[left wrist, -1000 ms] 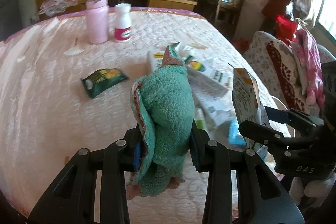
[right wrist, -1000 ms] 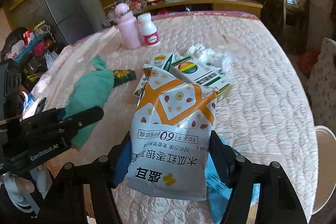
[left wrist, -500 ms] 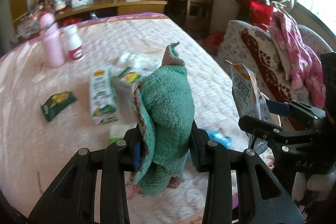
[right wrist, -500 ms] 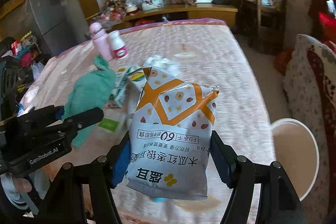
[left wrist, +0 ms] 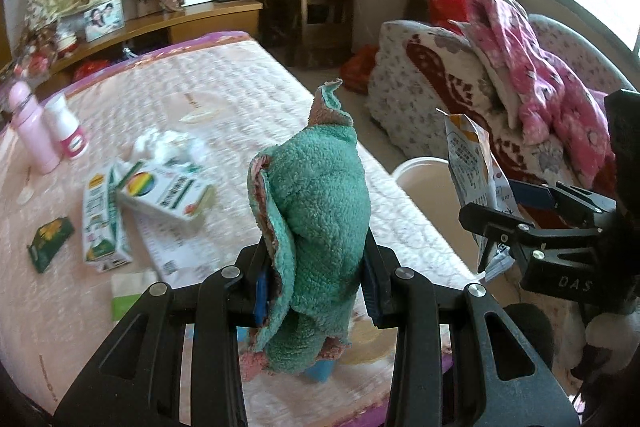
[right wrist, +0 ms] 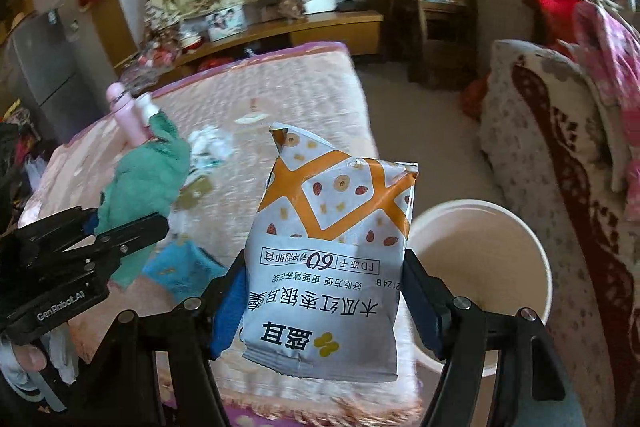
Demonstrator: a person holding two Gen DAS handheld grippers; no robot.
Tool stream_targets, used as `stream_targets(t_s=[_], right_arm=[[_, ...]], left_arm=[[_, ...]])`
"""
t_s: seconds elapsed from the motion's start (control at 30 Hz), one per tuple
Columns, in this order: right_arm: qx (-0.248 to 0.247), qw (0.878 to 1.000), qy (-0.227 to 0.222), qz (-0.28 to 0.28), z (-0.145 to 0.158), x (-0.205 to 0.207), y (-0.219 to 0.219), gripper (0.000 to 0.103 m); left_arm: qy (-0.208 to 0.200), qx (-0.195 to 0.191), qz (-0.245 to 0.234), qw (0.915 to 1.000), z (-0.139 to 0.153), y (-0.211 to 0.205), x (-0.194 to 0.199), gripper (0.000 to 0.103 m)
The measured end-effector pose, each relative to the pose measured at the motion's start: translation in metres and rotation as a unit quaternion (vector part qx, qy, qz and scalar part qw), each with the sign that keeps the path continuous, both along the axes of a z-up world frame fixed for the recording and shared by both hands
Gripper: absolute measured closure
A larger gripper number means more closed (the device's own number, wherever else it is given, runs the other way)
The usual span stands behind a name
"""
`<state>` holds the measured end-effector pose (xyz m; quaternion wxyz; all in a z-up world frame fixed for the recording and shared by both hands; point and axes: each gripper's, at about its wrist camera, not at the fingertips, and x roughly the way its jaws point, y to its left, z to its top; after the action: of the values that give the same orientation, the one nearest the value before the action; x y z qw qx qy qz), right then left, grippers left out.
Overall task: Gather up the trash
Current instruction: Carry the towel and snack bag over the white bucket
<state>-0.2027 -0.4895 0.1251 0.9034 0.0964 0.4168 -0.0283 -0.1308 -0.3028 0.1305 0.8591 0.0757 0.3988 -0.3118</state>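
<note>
My left gripper (left wrist: 316, 287) pinched a bunched, fuzzy teal cloth (left wrist: 320, 211) with a pink underside, standing upright between the pads. My right gripper (right wrist: 324, 303) clamped a crinkled white-and-orange snack bag (right wrist: 332, 255), printed text upside down, beside the bed's right edge and a round cream bin (right wrist: 516, 227). On the quilted pink bedspread (left wrist: 240, 99) lay cartons (left wrist: 164, 191), a green packet (left wrist: 50, 239), crumpled tissue (left wrist: 160, 143) and, at the far left, two bottles (left wrist: 44, 135).

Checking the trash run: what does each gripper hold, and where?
Left gripper: green cloth, pinched near its lower end. Right gripper: snack bag, gripped across its lower sides.
</note>
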Motion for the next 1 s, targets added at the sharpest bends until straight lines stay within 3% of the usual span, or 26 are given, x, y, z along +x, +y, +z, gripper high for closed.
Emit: stream_targets(t_s=[0.37, 1.0], right_arm=[[0.0, 0.998, 0.009, -0.061, -0.013, -0.022, -0.061, 0.033], [0.031, 0.989, 0.059, -0.13, -0.073, -0.029, -0.13, 0.032]], left_arm=[[0.005, 0.018, -0.044, 0.9988, -0.008, -0.068, -0.01, 0.069], [0.071, 0.012, -0.086, 0.9937, -0.046, -0.152, -0.005, 0.069]])
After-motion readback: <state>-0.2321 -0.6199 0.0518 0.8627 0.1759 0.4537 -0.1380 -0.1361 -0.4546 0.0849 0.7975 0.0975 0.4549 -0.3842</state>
